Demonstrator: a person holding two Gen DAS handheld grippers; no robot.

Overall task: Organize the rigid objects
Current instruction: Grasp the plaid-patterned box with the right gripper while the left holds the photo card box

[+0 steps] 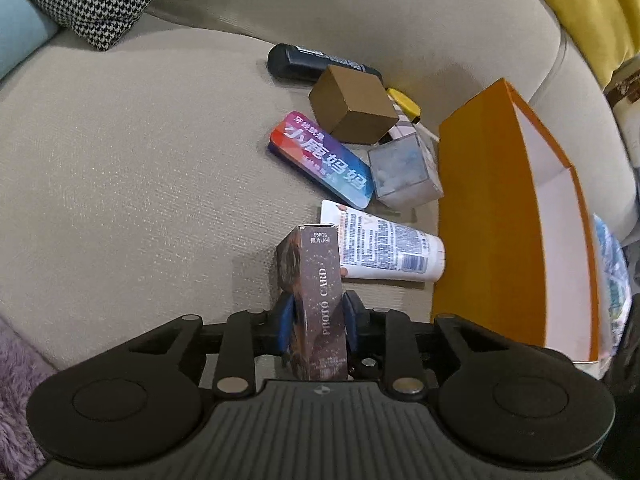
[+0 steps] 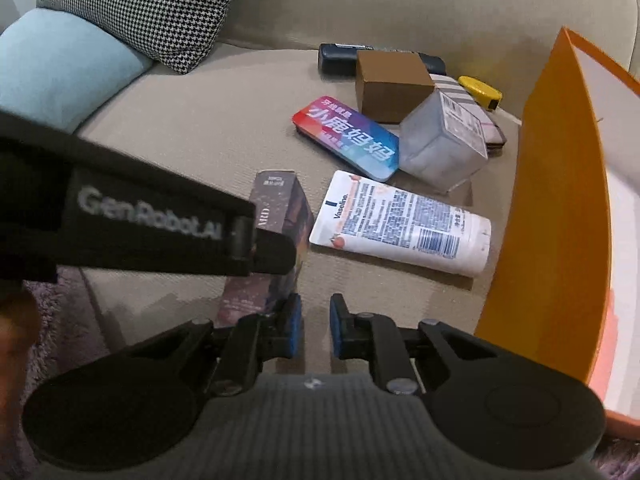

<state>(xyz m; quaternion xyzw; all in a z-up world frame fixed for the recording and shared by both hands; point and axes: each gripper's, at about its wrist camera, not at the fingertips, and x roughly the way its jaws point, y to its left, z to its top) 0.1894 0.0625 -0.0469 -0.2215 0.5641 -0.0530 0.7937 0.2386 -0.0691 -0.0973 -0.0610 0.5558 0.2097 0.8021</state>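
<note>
My left gripper (image 1: 316, 312) is shut on a dark photo card box (image 1: 320, 280), held just above the beige sofa seat (image 1: 140, 168). The box also shows in the right wrist view (image 2: 276, 216), partly behind the left gripper's black body (image 2: 140, 220). My right gripper (image 2: 316, 320) is empty with its jaws a narrow gap apart, just right of the box. A white Vaseline tube (image 2: 404, 224), a colourful flat tin (image 2: 348, 136), a clear plastic cube (image 2: 440, 144), a brown cardboard cube (image 2: 392, 84), a black tube (image 1: 304, 62) and a yellow item (image 2: 480, 90) lie beyond. An orange box (image 2: 560, 208) stands open at the right.
A houndstooth cushion (image 2: 160, 4) and a light blue cushion (image 2: 60, 60) lie at the back left. A yellow cushion (image 1: 592, 8) is at the back right. A purple fluffy rug (image 1: 16, 384) is below the seat's front edge.
</note>
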